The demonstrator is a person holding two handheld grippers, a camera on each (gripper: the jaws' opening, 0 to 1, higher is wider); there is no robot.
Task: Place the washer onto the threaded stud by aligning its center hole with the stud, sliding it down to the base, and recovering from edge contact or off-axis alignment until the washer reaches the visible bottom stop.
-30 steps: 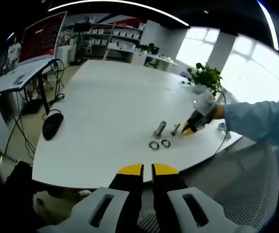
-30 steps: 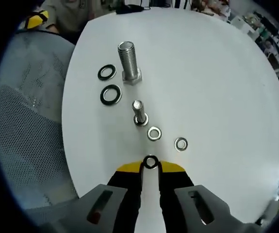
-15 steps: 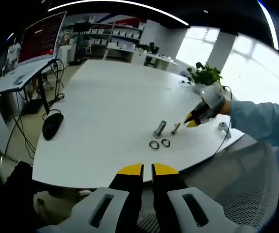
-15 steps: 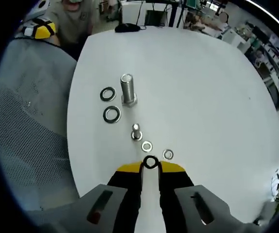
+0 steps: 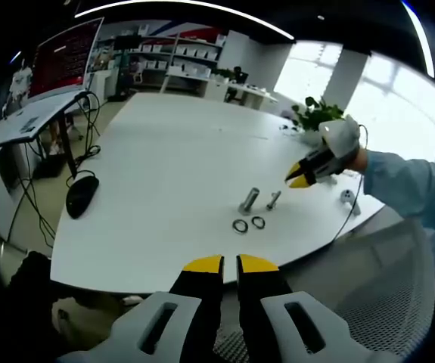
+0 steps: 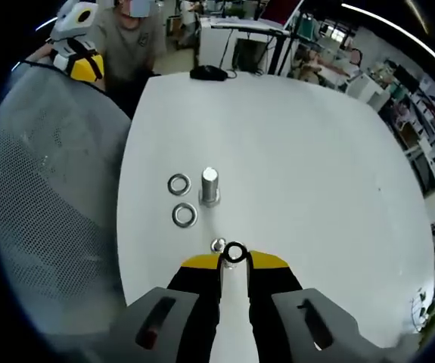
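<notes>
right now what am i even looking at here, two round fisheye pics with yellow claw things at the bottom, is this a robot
No robot: a person holds a two-jaw tool in each hand, and a fisheye camera rides on each tool, looking along its jaws.

In the left gripper view, the left gripper sits low, off the near edge of the white table, jaws nearly together with nothing between them. The right gripper hangs above the table on a blue sleeve.

In the right gripper view, the right gripper pinches a small dark washer at its tips, above the smaller stud. Further off stand a large bolt and two large washers flat on the table. The left gripper shows at the top left, beside a mesh chair.
</notes>
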